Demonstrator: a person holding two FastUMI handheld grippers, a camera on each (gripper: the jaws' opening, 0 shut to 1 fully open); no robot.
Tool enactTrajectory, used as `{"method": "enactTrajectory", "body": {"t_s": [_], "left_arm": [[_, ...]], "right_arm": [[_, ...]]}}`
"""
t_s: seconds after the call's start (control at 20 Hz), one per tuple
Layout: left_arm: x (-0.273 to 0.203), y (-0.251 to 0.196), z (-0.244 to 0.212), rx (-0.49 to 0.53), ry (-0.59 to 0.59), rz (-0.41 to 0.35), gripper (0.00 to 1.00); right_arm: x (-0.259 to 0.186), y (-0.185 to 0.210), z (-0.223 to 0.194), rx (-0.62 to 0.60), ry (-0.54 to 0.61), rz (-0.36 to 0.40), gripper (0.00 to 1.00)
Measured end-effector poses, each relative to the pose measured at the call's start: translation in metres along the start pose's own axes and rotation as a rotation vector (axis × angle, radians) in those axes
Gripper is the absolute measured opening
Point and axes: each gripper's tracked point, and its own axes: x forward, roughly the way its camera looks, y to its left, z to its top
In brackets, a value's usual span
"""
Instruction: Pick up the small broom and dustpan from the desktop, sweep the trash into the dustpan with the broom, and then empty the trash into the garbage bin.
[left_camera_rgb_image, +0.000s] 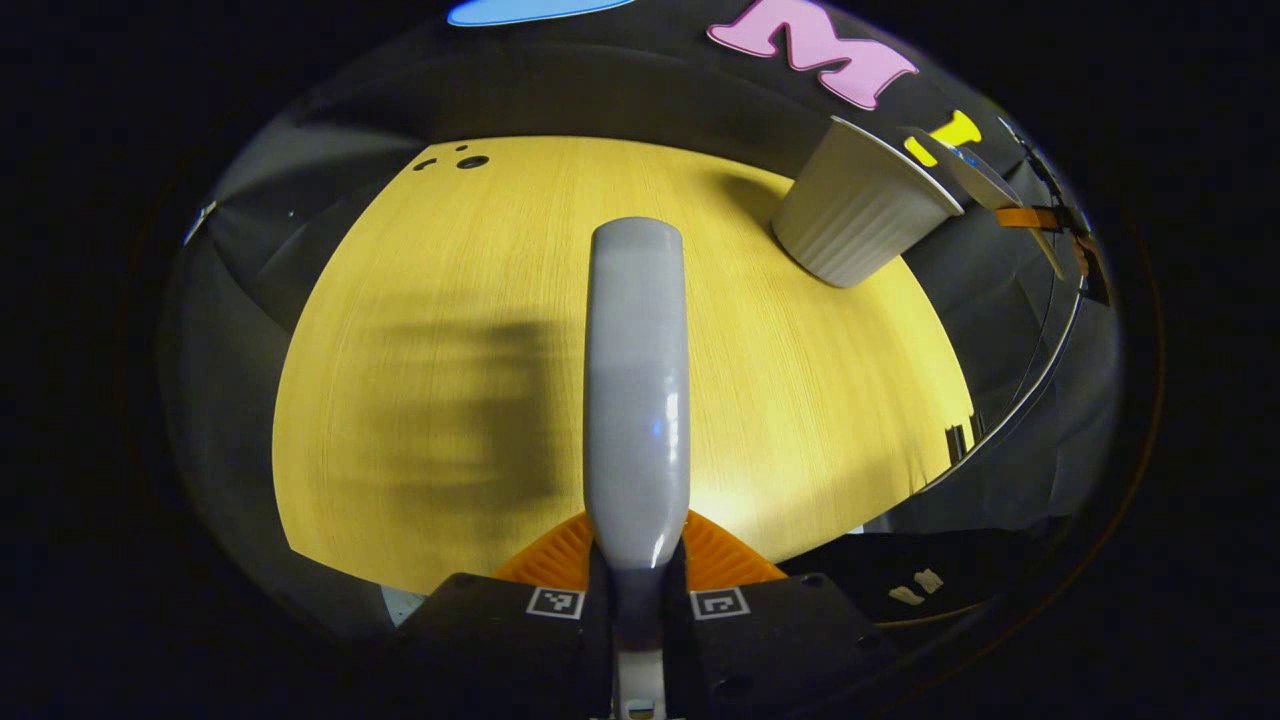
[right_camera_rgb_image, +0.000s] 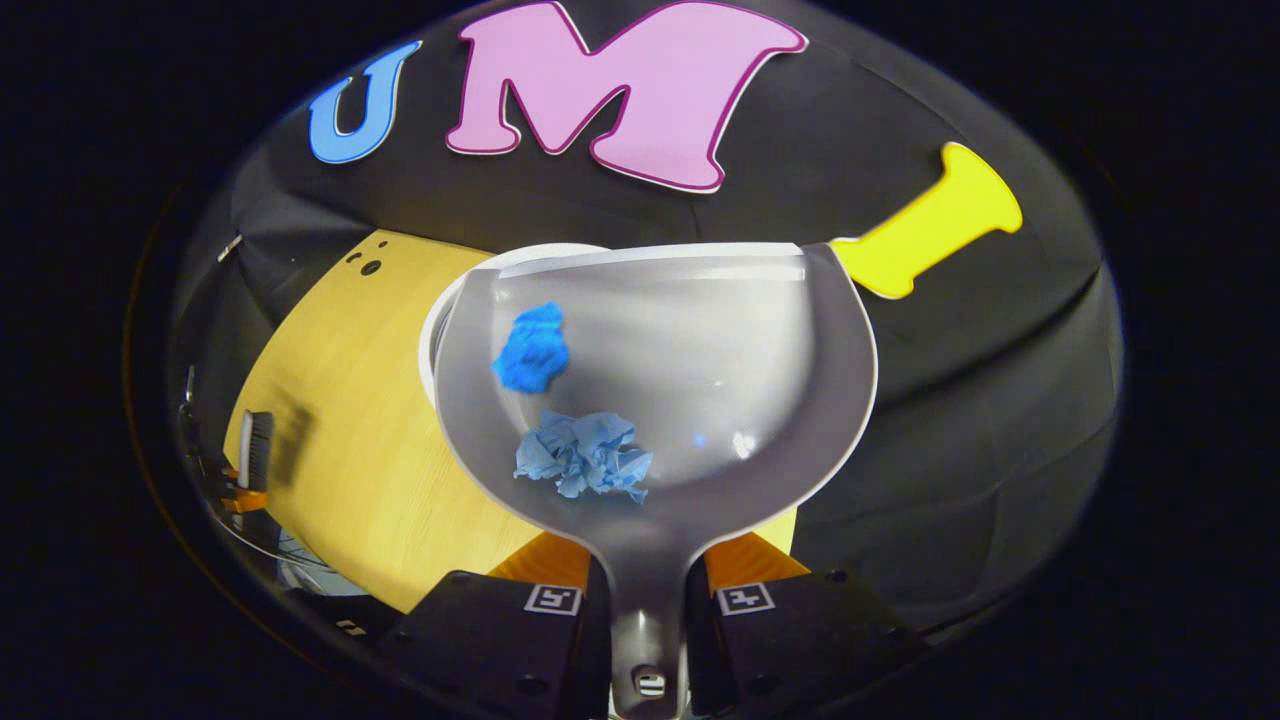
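Both tools hold their implements above the surface (left_camera_rgb_image: 420, 300), the dustpan loaded and near the bin.

In the left gripper view, the left tool (left_camera_rgb_image: 637, 590) is closed on the grey broom (left_camera_rgb_image: 637, 380) handle, whose long axis runs straight away from the camera over the yellow surface; the white ribbed bin (left_camera_rgb_image: 860, 210) stands near the far right edge. In the right gripper view, the right tool (right_camera_rgb_image: 647, 600) clamps the dustpan (right_camera_rgb_image: 700, 330) by its handle, pan pointing straight ahead with its open lip farthest away, over the bin's white rim (right_camera_rgb_image: 440, 320). A blue lump (right_camera_rgb_image: 532, 347) and a crumpled blue paper (right_camera_rgb_image: 585, 455) lie in the pan. At far left the broom's bristles (right_camera_rgb_image: 258, 450) show.
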Motion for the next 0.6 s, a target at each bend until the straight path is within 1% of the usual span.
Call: {"method": "enactTrajectory", "body": {"t_s": [0.1, 0.2, 0.25, 0.3, 0.35, 0.6], "left_arm": [[0.002, 0.002, 0.009, 0.006, -0.01, 0.017, 0.24], [0.003, 0.005, 0.019, 0.003, -0.019, 0.03, 0.24], [0.004, 0.006, 0.023, -0.001, -0.023, 0.03, 0.24], [0.005, 0.004, 0.026, 0.0, -0.024, 0.029, 0.27], [0.005, 0.006, 0.028, 0.003, -0.023, 0.03, 0.24], [0.01, 0.011, 0.036, 0.011, -0.007, 0.025, 0.24]], "right_arm": [[0.015, 0.003, 0.011, -0.016, -0.016, -0.014, 0.34], [0.027, 0.005, 0.02, -0.063, -0.028, -0.052, 0.34], [0.033, 0.004, 0.023, -0.097, -0.035, -0.076, 0.34], [0.039, 0.003, 0.025, -0.134, -0.042, -0.107, 0.34], [0.044, 0.001, 0.028, -0.171, -0.052, -0.14, 0.34], [0.061, -0.001, 0.03, -0.378, -0.065, -0.285, 0.34]]}}
